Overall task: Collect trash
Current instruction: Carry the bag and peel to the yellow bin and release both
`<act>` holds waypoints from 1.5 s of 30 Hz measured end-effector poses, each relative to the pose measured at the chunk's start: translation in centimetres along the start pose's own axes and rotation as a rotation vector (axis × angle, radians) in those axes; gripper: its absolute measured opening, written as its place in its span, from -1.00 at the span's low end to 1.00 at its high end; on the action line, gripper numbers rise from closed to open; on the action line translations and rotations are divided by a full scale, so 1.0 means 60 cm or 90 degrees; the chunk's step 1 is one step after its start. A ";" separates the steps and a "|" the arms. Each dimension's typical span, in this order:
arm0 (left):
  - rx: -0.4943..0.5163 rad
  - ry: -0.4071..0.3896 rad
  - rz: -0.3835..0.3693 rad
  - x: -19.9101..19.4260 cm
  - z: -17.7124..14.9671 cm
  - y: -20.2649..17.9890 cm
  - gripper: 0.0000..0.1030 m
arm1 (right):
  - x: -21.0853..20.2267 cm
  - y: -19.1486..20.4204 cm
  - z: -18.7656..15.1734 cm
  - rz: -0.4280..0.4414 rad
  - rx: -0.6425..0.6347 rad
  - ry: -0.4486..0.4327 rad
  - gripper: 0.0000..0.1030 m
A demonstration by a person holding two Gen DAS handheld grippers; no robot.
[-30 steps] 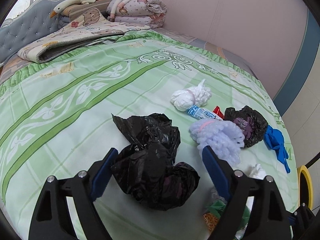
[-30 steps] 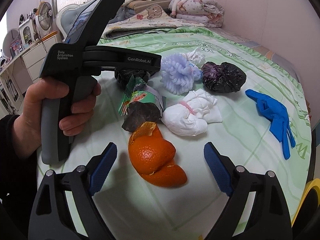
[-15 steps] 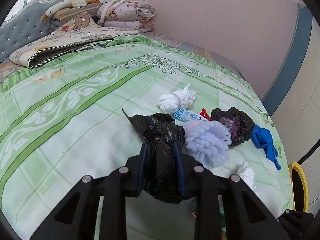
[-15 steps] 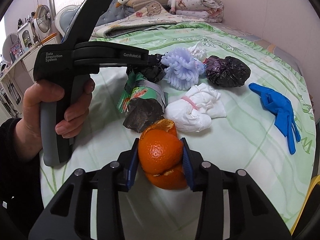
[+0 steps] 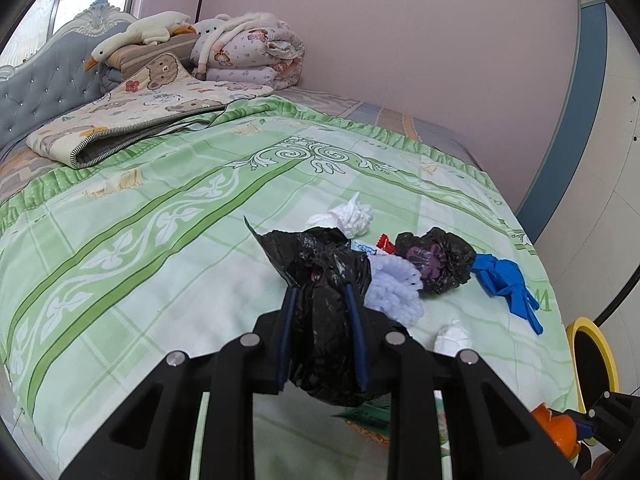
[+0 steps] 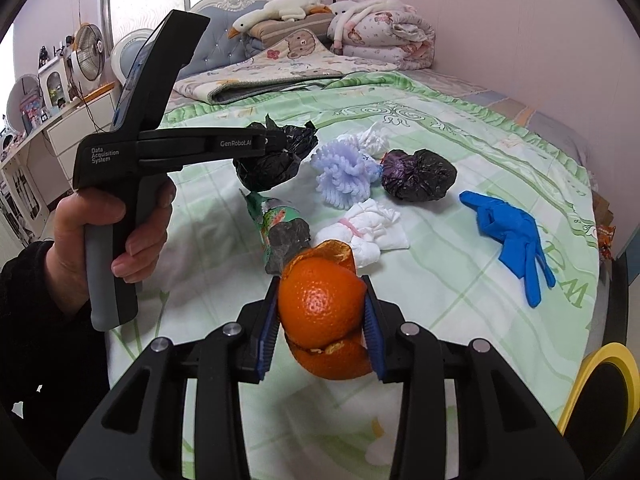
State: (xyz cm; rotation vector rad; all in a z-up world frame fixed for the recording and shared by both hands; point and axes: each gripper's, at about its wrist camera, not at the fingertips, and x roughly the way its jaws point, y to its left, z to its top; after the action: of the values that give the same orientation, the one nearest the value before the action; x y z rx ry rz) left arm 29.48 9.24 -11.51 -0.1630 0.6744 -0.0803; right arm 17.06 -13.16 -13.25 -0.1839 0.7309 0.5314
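Observation:
My left gripper (image 5: 322, 312) is shut on a crumpled black plastic bag (image 5: 324, 280) and holds it above the green bedspread (image 5: 140, 240); the bag also shows in the right wrist view (image 6: 276, 160). My right gripper (image 6: 322, 320) is shut on an orange peel (image 6: 322, 312), lifted off the bed. On the bed lie a lilac fluffy ball (image 6: 344, 178), a second black bag (image 6: 418, 176), a blue glove (image 6: 508, 236), a white tissue wad (image 6: 368, 232), another white wad (image 6: 372, 140) and a green snack wrapper (image 6: 276, 224).
A folded quilt (image 5: 132, 120), bedding and a plush goose (image 5: 140, 36) are piled at the headboard. A yellow-rimmed bin (image 6: 600, 384) stands off the bed's right edge. A pink wall (image 5: 440, 60) runs along the far side. A dresser with fans (image 6: 60, 92) stands left.
Both grippers were open around their items a second ago. They closed, the left on the black bag and the right on the orange peel, and have lifted them off the bed.

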 end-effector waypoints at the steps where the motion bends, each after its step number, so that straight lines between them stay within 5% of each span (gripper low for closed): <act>1: 0.003 -0.004 -0.001 -0.008 0.002 -0.005 -0.55 | -0.009 -0.003 -0.001 -0.003 0.003 -0.003 -0.31; 10: 0.031 -0.041 -0.016 -0.081 0.022 -0.063 -0.55 | -0.107 -0.039 -0.006 -0.035 0.039 -0.043 -0.31; 24: 0.098 -0.084 -0.083 -0.163 0.033 -0.207 -0.54 | -0.256 -0.156 -0.019 -0.159 0.109 -0.121 -0.30; 45: 0.221 -0.005 -0.249 -0.074 -0.030 -0.491 -0.54 | -0.341 -0.380 -0.133 -0.285 0.255 -0.115 -0.30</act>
State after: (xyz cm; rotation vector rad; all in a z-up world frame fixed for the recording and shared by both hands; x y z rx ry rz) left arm 24.29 -19.40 -4.98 0.0411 0.6034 -0.5673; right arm 11.59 -43.45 -5.74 0.0752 0.5814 -0.0297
